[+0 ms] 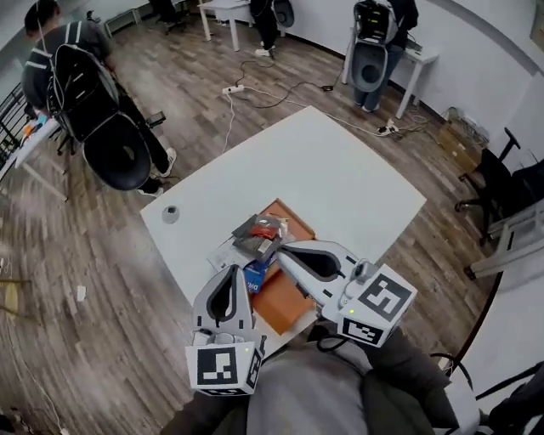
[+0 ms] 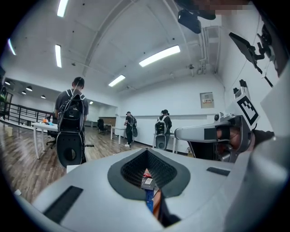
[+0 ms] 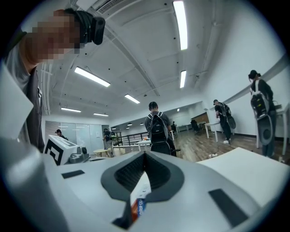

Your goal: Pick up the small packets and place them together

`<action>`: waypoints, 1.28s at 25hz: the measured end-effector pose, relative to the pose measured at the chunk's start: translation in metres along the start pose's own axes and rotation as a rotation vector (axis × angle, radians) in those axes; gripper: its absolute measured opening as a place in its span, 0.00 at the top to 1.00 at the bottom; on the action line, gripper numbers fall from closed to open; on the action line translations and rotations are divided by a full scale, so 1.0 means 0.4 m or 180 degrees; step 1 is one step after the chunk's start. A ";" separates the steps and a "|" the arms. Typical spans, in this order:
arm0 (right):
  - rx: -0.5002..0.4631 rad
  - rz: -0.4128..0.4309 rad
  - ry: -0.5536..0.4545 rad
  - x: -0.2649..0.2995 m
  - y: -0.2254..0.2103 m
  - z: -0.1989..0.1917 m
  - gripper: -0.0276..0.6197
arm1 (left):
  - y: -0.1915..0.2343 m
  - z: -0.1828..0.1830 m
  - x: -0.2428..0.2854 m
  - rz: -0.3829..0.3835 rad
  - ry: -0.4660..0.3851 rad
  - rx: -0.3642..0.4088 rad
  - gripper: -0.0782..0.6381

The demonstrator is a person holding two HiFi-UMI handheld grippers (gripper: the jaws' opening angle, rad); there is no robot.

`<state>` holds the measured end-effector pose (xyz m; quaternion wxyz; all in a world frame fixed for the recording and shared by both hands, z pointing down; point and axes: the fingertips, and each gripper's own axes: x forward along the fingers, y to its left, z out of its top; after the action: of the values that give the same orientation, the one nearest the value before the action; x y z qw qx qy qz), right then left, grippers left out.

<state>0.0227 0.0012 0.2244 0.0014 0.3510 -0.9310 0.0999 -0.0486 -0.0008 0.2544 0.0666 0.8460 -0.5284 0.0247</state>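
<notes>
White tabletop (image 1: 340, 183), set cornerwise. A flat orange-brown board (image 1: 289, 297) sits at 6 o'clock by the edge, with packets (image 1: 259, 234) heaped on its far end. A small grey round thing (image 1: 170, 213) sits alone at 9 o'clock.

Looks like an open-plan office that doubles as some kind of test lab. Wood-look floor (image 1: 85, 255) all round a white tabletop (image 1: 357, 183), more white desks (image 1: 223, 10) at 12 o'clock, and black office chairs (image 1: 493, 183) at 3. A power strip (image 1: 232, 88) with trailing cables sits at 12, cardboard boxes (image 1: 459, 140) at 2. Long strip lights (image 2: 159, 55) overhead, and people (image 1: 68, 59) with backpack rigs at 10.
</notes>
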 end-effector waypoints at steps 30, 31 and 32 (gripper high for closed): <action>-0.0102 -0.0273 -0.0025 -0.025 -0.043 -0.012 0.95 | -0.044 0.012 0.055 -0.0050 0.0128 0.0203 0.90; -0.0102 -0.0270 -0.0025 -0.023 -0.043 -0.013 0.95 | -0.045 0.009 0.054 -0.0051 0.0136 0.0202 0.90; -0.0101 -0.0265 -0.0027 -0.022 -0.042 -0.015 0.95 | -0.045 0.006 0.053 -0.0050 0.0147 0.0202 0.90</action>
<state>0.0401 -0.0043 0.2326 0.0072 0.3898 -0.9171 0.0834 -0.0233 -0.0124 0.2530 0.0520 0.8510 -0.5190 0.0605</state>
